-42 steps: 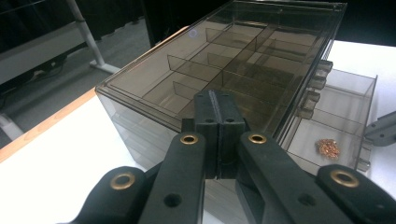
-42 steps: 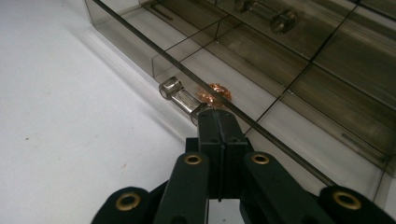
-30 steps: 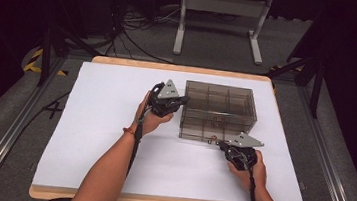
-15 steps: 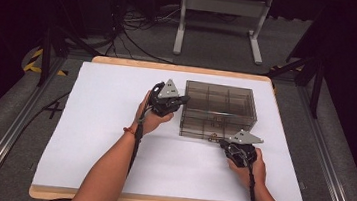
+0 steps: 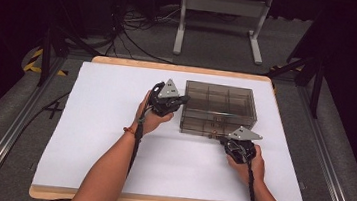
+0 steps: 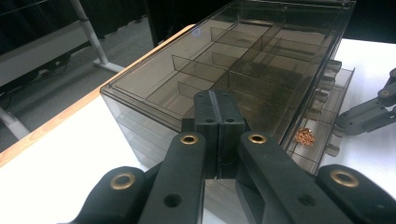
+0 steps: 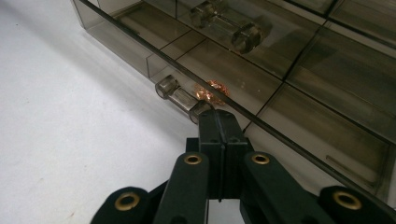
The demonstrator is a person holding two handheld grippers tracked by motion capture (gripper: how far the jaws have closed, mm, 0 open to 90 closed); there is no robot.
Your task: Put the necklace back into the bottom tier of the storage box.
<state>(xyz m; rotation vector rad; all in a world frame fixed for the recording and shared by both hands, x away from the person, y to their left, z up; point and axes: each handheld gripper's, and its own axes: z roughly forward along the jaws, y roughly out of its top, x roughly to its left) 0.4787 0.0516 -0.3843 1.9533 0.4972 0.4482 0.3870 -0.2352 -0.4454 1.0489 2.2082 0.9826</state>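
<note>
Two hand-held grippers at a smoky clear drawer box on a white-covered table.

The drawer box (image 5: pixel 219 110) sits right of the table's middle, toward the far side. The left gripper (image 5: pixel 169 101), jaws closed on nothing, rests against the box's left end. The right gripper (image 5: pixel 239 143), jaws also closed and empty, is at the near front, just beside a drawer's clear knob (image 7: pixel 180 99). Small copper-coloured bits (image 7: pixel 212 90) lie in that slightly pulled-out drawer (image 6: pixel 317 135).

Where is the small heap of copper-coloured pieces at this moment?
The copper-coloured pieces lie in the pulled-out bottom drawer of the smoky plastic drawer box, behind its clear handle. In the right gripper view they sit just beyond the shut right claw.
</note>
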